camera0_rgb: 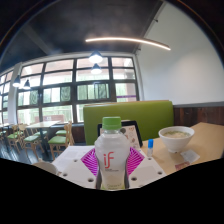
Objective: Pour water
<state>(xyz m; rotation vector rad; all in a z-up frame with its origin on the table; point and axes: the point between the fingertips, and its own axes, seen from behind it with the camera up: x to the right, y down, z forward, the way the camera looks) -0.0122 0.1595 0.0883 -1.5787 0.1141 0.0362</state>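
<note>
Bottle's in the grip, bowl's waiting

Gripper (111, 165) seems clamped on the bottle (111, 152); tip too quick toward the bowl (176, 137) ahead-right and water hits the table (205, 140).

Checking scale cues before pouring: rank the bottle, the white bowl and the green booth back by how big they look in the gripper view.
1. green booth back, widest
2. bottle between the fingers, though nearness inflates it
3. white bowl

The gripper looks shut on the bottle.

We lose the bottle's (111, 155) base below the view's edge — its label is too blurred to read — and the bowl's (176, 135) contents stay hidden behind its rim.
</note>
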